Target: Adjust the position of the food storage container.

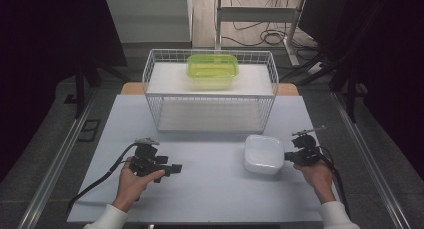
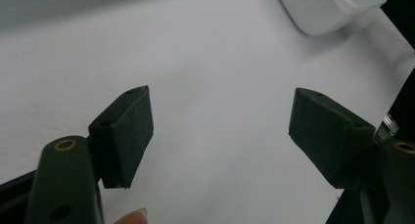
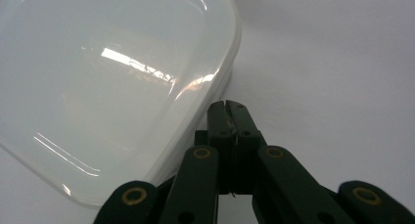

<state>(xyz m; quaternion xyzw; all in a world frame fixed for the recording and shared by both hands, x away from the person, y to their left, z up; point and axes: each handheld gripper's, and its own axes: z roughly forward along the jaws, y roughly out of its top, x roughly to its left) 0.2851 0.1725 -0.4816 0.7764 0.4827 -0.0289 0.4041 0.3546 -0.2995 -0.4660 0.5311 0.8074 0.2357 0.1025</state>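
Now | white container (image 1: 263,154): glossy, rounded, lidded | right gripper (image 1: 289,156): jaws closed, empty, beside it | left gripper (image 1: 176,167): jaws apart

Your high view sits above the table's (image 1: 210,189) near edge, looking forward and down across its whole top. Your left gripper view rides low near the front-left, facing right across bare tabletop. Your right gripper view sits close by the right edge. All three share the white lidded container (image 1: 263,154).
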